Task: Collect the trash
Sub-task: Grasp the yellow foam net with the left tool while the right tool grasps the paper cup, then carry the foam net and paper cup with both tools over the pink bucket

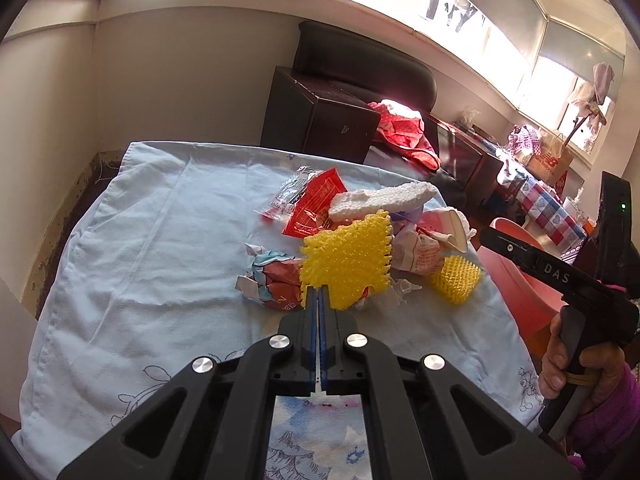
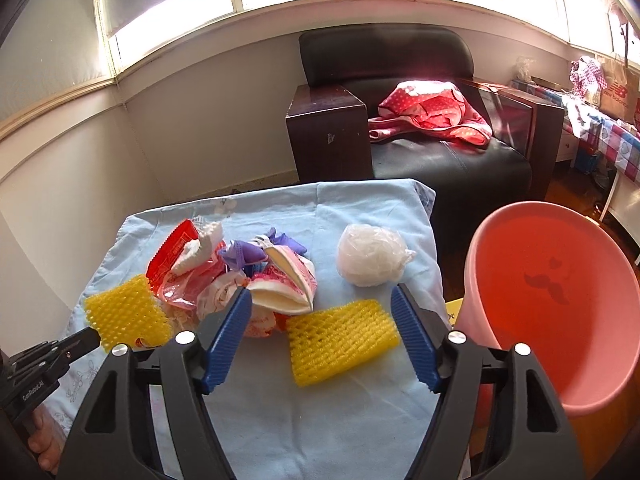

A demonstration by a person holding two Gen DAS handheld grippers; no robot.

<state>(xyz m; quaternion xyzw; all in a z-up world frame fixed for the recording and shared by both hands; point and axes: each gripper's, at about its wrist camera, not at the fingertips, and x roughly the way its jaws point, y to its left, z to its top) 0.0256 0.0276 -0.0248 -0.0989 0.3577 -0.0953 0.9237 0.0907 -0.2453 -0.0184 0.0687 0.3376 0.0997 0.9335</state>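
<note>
Jaws first: your left gripper (image 1: 319,294) is pinching its blue pads together on the near edge of a yellow foam net (image 1: 347,264), so the sheet is standing up just ahead of the tips, seemingly lifted clear of the pile rather than lying in it. You are gripping it by the edge, probably because the mesh is soft and a thin bite is enough to carry it.

Your right gripper (image 2: 322,312) is hanging with its jaws wide apart and nothing between them; a second yellow foam net (image 2: 342,340) is lying flat on the blue cloth (image 2: 280,420) between and just below the open tips, so you are likely lining up to close on it.

Beyond the left finger of that gripper the mixed trash pile (image 2: 240,276) is sitting bunched, with a red wrapper (image 2: 172,252) at its far-left side. A white plastic bundle (image 2: 370,258) is resting ahead of the right finger, apart from the pile.

You are keeping the pink bin (image 2: 560,312) tipped toward you, off the right of the right jaw and past the cloth's edge, where, I judge, both nets are headed
</note>
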